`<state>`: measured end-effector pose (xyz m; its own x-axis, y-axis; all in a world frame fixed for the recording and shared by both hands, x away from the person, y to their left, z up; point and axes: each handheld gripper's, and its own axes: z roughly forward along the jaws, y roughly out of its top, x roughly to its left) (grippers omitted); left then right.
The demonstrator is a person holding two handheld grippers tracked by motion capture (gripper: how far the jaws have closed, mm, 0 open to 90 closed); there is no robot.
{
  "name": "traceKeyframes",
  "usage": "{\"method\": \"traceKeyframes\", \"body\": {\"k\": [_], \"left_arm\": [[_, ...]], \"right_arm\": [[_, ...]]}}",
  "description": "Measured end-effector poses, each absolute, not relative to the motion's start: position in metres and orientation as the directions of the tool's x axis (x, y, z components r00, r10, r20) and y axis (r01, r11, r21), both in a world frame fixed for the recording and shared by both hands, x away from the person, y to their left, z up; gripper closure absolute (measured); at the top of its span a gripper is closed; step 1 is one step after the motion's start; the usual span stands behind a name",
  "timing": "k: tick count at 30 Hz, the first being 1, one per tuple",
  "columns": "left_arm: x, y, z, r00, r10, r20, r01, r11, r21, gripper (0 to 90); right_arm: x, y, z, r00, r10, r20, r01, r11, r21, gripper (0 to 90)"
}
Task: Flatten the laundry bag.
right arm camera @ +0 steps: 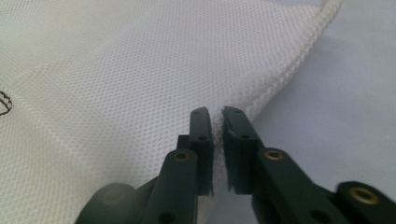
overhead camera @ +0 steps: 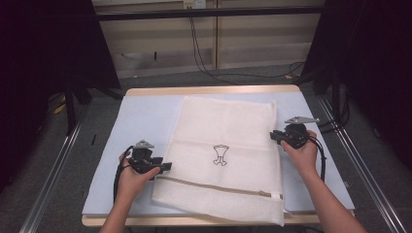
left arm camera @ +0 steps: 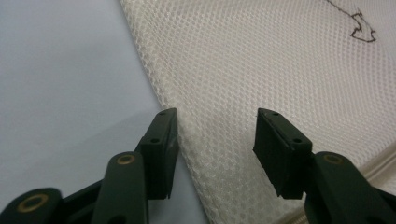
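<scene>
A wooden tabletop (overhead camera: 214,90) carries a pale blue mat (overhead camera: 141,121) that covers nearly all of its surface. On the mat lies a white mesh bag (overhead camera: 226,155), spread flat at the centre and running from the far part of the mat to the near edge, where its near right corner reaches past the mat's edge. A beige zipper (overhead camera: 218,187) crosses the bag near its near end, and a small dark outline figure (overhead camera: 220,155) is printed at the bag's middle. The left gripper (overhead camera: 165,167), held in the left hand (overhead camera: 133,178), sits at the bag's left edge, a little far of the zipper. In the left gripper view its jaws stand wide apart, one just over the mat beside the bag's edge and the other over the mesh, with the edge between them. The right gripper (overhead camera: 273,136), held in the right hand (overhead camera: 302,153), sits at the bag's right edge, farther from the person than the left one. In the right gripper view its jaws stand narrow, a thin gap between them, tips at the bag's raised edge; whether they pinch the mesh cannot be told.
</scene>
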<state>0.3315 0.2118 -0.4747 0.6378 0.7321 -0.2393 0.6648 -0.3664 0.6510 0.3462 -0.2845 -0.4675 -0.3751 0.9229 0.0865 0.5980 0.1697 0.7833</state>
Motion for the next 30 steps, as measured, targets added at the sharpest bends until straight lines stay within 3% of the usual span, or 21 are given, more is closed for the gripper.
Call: {"method": "traceKeyframes", "body": {"k": [1,2,5,10,14,15,17,19,21,30], "left_arm": [[0.331,0.211,-0.474,0.639,0.734,-0.232,0.662,-0.371,0.651,50.7],[0.331,0.212,-0.474,0.637,0.733,-0.241,0.67,-0.371,0.643,54.0],[0.331,0.211,-0.473,0.626,0.744,-0.232,0.677,-0.372,0.635,58.2],[0.331,0.208,-0.472,0.626,0.752,-0.207,0.677,-0.392,0.623,64.7],[0.331,0.209,-0.472,0.598,0.763,-0.245,0.704,-0.354,0.615,69.7],[0.331,0.21,-0.473,0.597,0.762,-0.252,0.708,-0.352,0.612,73.2],[0.331,0.209,-0.473,0.585,0.765,-0.269,0.719,-0.336,0.608,77.5],[0.331,0.208,-0.473,0.584,0.765,-0.271,0.721,-0.337,0.605,83.4],[0.331,0.206,-0.472,0.586,0.766,-0.263,0.724,-0.349,0.595,87.0],[0.331,0.211,-0.466,0.555,0.791,-0.258,0.72,-0.302,0.625,88.4]], "right_arm": [[0.346,-0.284,-0.468,-0.375,0.923,0.087,0.598,0.17,0.783,73.8],[0.337,-0.284,-0.468,-0.384,0.921,0.066,0.594,0.192,0.781,66.1],[0.318,-0.284,-0.467,-0.416,0.906,0.083,0.593,0.201,0.78,60.2],[0.288,-0.284,-0.47,-0.464,0.88,0.102,0.605,0.231,0.762,57.2],[0.266,-0.284,-0.477,-0.483,0.87,0.096,0.629,0.269,0.729,56.1],[0.261,-0.282,-0.482,-0.489,0.867,0.098,0.64,0.281,0.715,58.2],[0.259,-0.281,-0.483,-0.491,0.867,0.087,0.631,0.284,0.722,73.4],[0.262,-0.279,-0.481,-0.488,0.868,0.09,0.637,0.284,0.716,82.6],[0.266,-0.275,-0.48,-0.493,0.867,0.076,0.638,0.301,0.709,86.4],[0.299,-0.266,-0.474,-0.443,0.895,0.049,0.639,0.277,0.717,88.3]]}}
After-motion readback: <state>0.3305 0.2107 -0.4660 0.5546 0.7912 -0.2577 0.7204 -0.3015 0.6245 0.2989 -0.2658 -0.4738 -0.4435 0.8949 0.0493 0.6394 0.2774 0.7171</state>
